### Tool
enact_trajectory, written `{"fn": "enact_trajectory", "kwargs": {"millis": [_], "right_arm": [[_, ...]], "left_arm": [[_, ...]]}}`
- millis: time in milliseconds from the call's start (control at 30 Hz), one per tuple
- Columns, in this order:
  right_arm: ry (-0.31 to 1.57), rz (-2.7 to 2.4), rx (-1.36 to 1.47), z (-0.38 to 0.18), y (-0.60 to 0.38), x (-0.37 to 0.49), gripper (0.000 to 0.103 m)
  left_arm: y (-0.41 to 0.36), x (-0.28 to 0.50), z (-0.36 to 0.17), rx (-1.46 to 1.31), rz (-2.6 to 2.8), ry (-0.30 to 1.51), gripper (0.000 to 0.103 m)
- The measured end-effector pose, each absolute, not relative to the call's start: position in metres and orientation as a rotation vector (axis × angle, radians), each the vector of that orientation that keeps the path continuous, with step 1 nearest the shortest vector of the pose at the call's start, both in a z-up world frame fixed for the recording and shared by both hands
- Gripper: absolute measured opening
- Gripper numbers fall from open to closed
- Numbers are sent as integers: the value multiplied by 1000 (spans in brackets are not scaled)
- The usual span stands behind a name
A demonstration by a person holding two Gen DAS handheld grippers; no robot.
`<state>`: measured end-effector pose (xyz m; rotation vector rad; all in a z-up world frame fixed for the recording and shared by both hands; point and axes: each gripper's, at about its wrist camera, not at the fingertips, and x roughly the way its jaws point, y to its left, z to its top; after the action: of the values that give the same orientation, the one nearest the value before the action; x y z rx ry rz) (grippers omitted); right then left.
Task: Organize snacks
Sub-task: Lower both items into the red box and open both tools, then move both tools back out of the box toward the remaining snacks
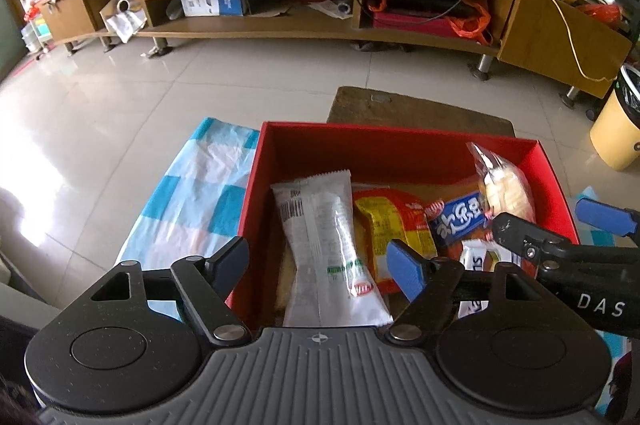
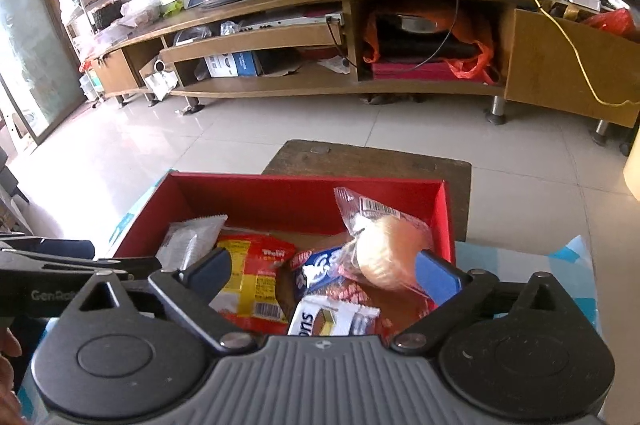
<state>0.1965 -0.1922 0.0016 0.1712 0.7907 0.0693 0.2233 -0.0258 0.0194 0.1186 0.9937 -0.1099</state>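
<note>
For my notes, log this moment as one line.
task: organize snacks | left gripper: open over white packet | right gripper: open over clear bag | red box: holds snacks

Left gripper (image 1: 320, 259) is showing black linkage arms, silver pivot screws, blue finger pads and a ribbed grey body; right gripper (image 2: 328, 271) is wearing the same, white lettering running along its arm.

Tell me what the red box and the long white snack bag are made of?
The red box looks like cardboard: stiff, flat walls, matte red, with a brown floor showing inside. The long white snack bag looks like thin plastic film: it is shiny, wrinkled, with a zigzag sealed end. That is only going by looks.
</note>
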Motion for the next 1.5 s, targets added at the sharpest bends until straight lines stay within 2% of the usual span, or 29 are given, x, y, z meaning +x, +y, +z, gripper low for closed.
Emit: {"fn": "enact_trajectory", "kwargs": {"millis": [700, 1500], "right_arm": [[870, 68, 150, -1, -181, 109, 96], [872, 69, 203, 3, -168, 19, 96]], "left_arm": [[-10, 145, 13, 125, -150, 1042, 82], [8, 68, 13, 145, -178, 1049, 84]]}}
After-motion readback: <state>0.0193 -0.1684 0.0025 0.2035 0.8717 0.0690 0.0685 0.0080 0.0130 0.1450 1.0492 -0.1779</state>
